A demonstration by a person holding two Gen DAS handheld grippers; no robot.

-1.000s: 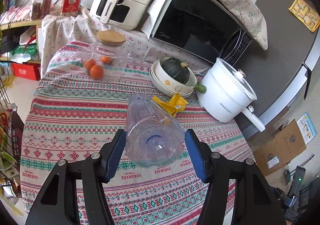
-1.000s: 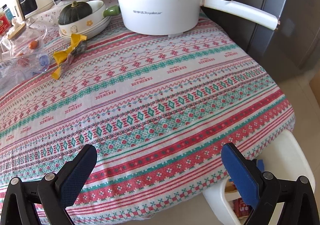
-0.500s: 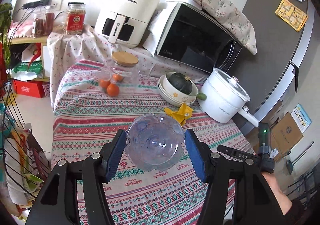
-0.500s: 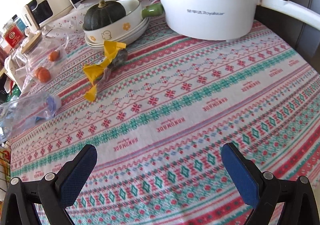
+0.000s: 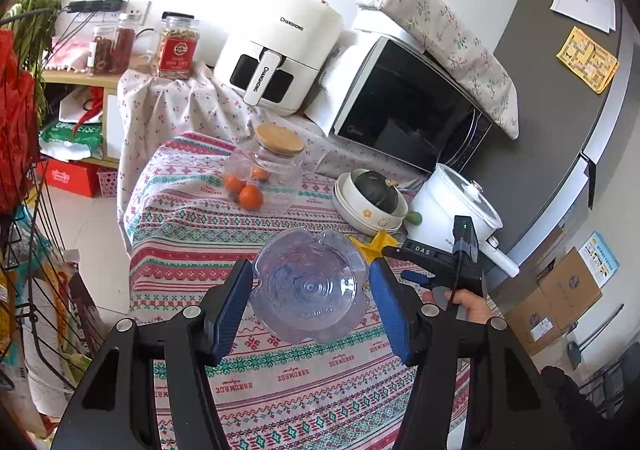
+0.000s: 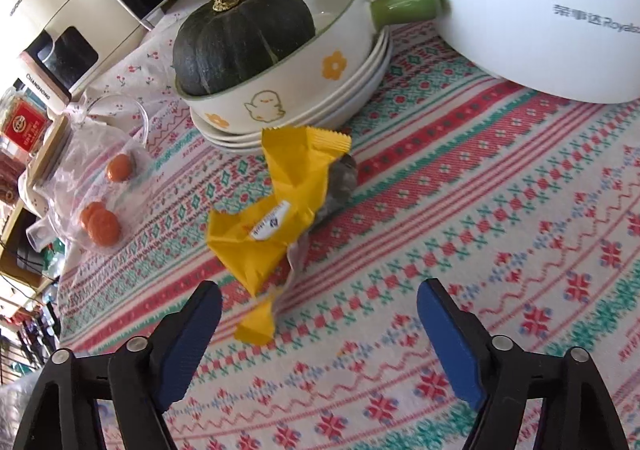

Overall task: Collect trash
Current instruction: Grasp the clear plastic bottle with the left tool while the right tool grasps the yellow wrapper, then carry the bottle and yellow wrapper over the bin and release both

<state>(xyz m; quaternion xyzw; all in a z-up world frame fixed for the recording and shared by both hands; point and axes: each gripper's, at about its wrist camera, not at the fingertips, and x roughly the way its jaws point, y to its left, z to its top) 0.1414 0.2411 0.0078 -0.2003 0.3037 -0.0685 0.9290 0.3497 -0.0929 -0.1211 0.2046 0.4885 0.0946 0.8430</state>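
Observation:
My left gripper (image 5: 311,284) is shut on a clear plastic bottle (image 5: 310,282), held bottom-first above the patterned tablecloth (image 5: 192,226). A crumpled yellow wrapper (image 6: 276,202) lies on the cloth just ahead of my right gripper (image 6: 318,304), whose jaws are closing with only the wrapper's lower tail near the gap and nothing pressed between the pads. In the left wrist view the right gripper (image 5: 420,252) shows in a hand, pointing at the yellow wrapper (image 5: 378,244).
A bowl holding a dark green squash (image 6: 244,34) sits on stacked plates behind the wrapper. A white electric pot (image 6: 540,10) stands at the right, a glass jar with oranges (image 5: 264,174) at the left. A microwave (image 5: 408,110) and air fryer (image 5: 280,54) line the back.
My right gripper moved in low toward the yellow wrapper and its jaws narrowed. My left gripper pulled back and up with the bottle, so more of the room shows.

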